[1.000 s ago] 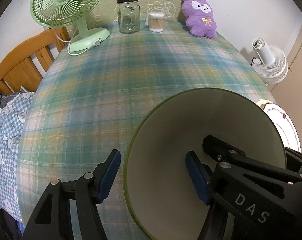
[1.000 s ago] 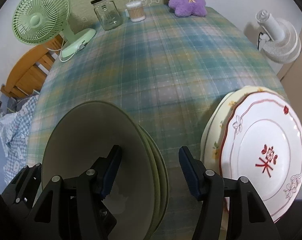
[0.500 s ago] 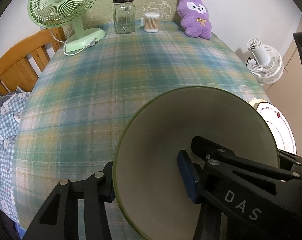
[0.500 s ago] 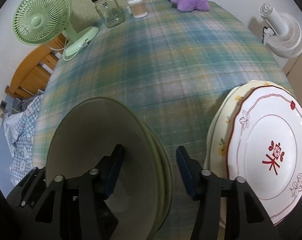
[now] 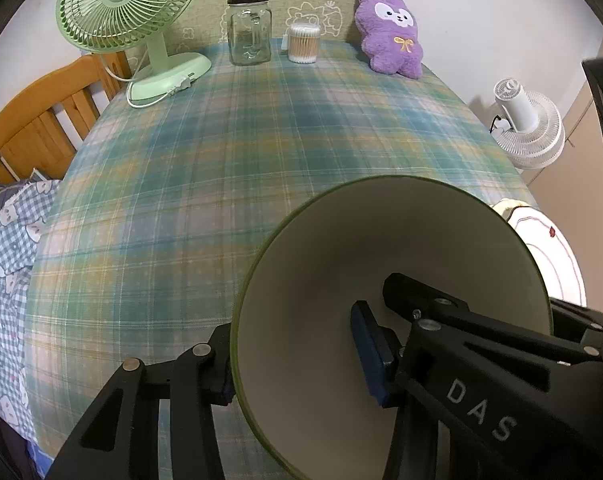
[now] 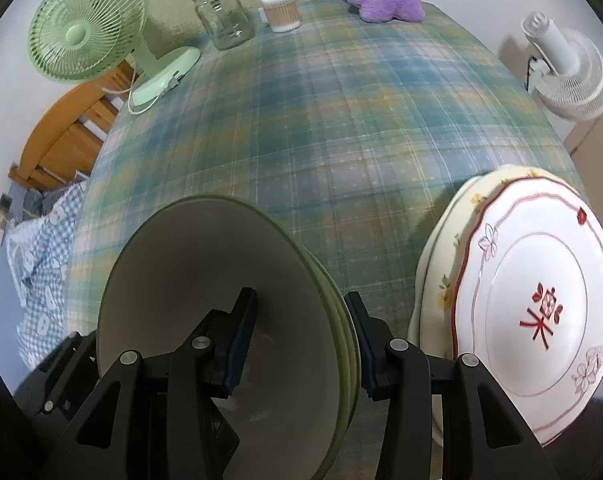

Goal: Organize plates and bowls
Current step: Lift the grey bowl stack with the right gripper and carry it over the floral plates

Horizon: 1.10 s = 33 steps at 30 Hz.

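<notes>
A stack of green-rimmed, cream-lined bowls (image 5: 381,280) (image 6: 205,288) sits at the near edge of the plaid table. My left gripper (image 5: 293,364) has closed across the left wall of the top bowl, one pad inside and one outside. My right gripper (image 6: 301,340) straddles the stack's right rims, one pad inside, one outside, jaws narrowed on them. A white plate with red pattern (image 6: 541,320) lies on a cream floral plate (image 6: 441,280) to the right.
At the table's far end stand a green desk fan (image 5: 129,28), a glass jar (image 5: 249,32), a cotton swab tub (image 5: 303,42) and a purple plush (image 5: 393,36). A white floor fan (image 5: 529,128) stands off the right edge. A wooden chair (image 5: 33,120) is at left.
My left gripper has closed from wide open onto the top bowl's wall. My right gripper's jaws have narrowed around the bowl rims. Both views have shifted slightly upward.
</notes>
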Available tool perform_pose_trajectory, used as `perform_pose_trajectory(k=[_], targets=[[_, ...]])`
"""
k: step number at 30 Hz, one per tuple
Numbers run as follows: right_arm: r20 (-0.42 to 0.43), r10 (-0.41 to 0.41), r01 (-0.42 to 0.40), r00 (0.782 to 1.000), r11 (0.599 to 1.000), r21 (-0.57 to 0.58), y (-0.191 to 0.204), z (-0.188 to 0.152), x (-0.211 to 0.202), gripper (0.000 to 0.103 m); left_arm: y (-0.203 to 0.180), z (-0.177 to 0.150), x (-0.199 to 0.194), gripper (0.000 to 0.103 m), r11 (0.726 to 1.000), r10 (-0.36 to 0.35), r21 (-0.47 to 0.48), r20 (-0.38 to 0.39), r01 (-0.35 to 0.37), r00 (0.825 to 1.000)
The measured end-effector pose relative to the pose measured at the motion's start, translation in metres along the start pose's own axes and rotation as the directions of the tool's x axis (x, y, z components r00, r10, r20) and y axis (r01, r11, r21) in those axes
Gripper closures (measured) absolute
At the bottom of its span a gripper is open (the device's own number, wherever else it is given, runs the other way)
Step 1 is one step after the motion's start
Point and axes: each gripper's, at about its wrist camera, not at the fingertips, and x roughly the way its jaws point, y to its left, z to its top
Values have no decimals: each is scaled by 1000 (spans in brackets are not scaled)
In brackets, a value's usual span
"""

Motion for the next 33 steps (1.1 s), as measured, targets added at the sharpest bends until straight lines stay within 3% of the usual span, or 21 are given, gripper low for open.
perform_pose_trajectory(k=[33], targets=[[169, -25, 27, 985, 1000, -7, 18, 7, -89, 55, -11, 26, -74, 57, 999, -14, 42, 113, 9, 993]])
